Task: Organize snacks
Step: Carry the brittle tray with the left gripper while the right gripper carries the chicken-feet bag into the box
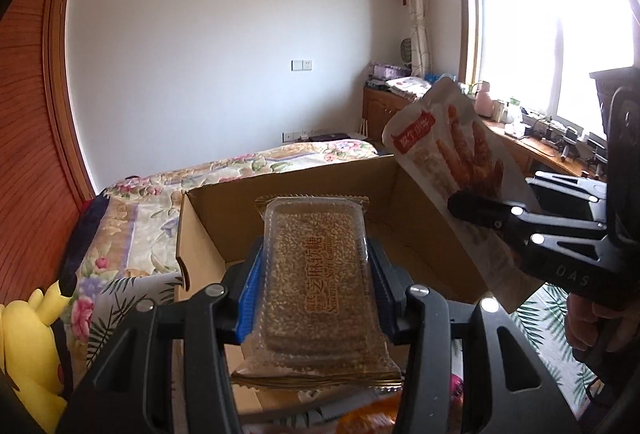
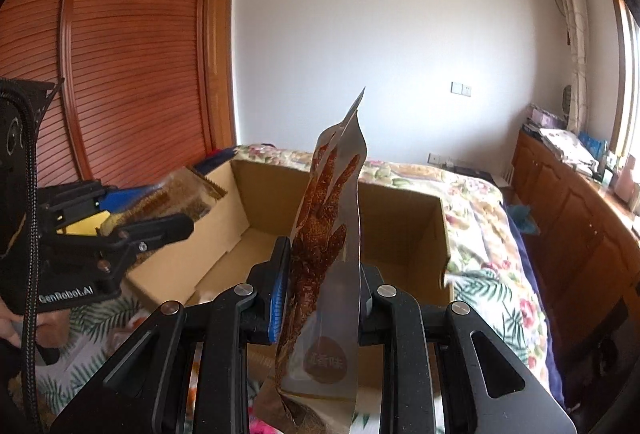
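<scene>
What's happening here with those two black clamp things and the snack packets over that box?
A person is sorting snacks with a hand-held claw in each hand. The left claw is shut on a clear-wrapped sesame candy bar, held over the open brown cardboard box that sits on the floral bedspread. The right claw is shut on a silvery pouch printed with fried snack sticks, also held above the box. Neither packet has been dropped in yet.

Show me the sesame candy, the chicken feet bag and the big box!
sesame candy (image 1: 316,286), left wrist view, middle of clear wrapper.
chicken feet bag (image 2: 326,234), right wrist view, printed face.
cardboard box (image 2: 400,210), right wrist view, inner back wall.
</scene>
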A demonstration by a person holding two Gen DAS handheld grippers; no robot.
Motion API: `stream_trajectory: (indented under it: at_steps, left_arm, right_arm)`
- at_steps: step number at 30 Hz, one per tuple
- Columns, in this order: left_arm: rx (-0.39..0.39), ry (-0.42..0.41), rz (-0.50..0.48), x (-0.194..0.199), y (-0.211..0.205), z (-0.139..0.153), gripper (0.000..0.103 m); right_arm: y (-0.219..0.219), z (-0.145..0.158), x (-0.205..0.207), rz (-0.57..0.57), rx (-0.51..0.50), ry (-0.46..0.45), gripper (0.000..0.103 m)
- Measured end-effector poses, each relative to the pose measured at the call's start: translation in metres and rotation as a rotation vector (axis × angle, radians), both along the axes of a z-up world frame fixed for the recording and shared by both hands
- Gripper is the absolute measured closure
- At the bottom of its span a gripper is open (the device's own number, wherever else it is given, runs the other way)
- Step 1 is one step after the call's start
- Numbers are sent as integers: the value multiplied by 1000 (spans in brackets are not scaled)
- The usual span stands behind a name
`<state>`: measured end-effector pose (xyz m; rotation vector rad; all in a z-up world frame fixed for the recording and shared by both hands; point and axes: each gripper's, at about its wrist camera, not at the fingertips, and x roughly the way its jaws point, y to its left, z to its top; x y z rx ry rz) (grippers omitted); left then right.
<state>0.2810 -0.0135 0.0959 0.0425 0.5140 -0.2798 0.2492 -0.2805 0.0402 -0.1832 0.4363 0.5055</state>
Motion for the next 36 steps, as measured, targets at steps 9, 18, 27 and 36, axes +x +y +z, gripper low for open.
stream_trajectory:
  at_steps: [9,18,27,36]
  left_arm:
    - [17,43,23,27,-3,-18,56]
    - [38,70,19,34,-12,-30,54]
    - [46,71,20,33,-15,-32,47]
    - [37,65,31,16,-14,-24,41]
  right_arm:
    - [15,-11,43,-22,-52,16,80]
    - [18,-35,53,-48,-90,55,80]
    - [21,-36,49,-43,-99,63,79]
    - [10,-31,33,-37,-67,61,79]
